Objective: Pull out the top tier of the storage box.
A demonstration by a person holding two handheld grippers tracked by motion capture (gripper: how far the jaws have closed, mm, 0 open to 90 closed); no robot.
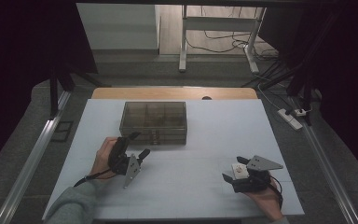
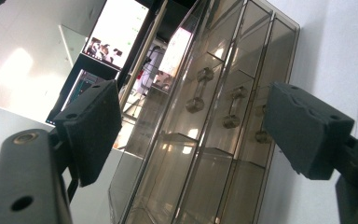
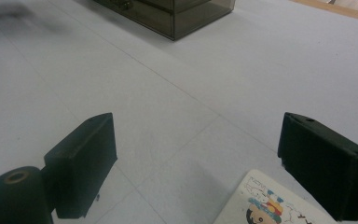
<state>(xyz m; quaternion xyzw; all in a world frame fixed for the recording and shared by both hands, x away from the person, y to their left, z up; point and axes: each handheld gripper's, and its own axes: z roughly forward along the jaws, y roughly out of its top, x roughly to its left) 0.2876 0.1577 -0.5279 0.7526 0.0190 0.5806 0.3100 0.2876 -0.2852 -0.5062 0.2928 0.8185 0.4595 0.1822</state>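
Left gripper (image 1: 139, 144) is rolled on its side, jaws spread wide with nothing between the pads, pointing at the front of the smoky drawer box (image 1: 154, 122). In the left gripper view the box front (image 2: 200, 140) fills the gap between the two pads, and the small knob handles (image 2: 199, 91) sit dead ahead, just beyond the fingertips, not touched yet. Because the hand is rolled, the drawer rows run as near-vertical strips in that view, so the jaw line crosses the drawer fronts rather than running along them. The knob pairs look like short bars; which drawer is lined up I can't tell for sure, probably one of the middle ones, and glare on the plastic blurs it. The left hand (image 1: 103, 156) is clearly the nearer one to the box, close enough that a short push forward would likely put a knob between the pads. Right gripper (image 1: 237, 170) lies low on the white table (image 1: 200, 196), well apart from the box, jaws also spread and holding nothing. A small printed card (image 3: 272, 205) with a cartoon lies flat right at its jaws, nearer the pad at picture right, with no pad pressing on it. From the right gripper the box corner (image 3: 186, 16) is far ahead and off to the left. Judgement: the coming move is the left gripper's, closing on a knob to pull a drawer, with the right gripper waiting by the card.
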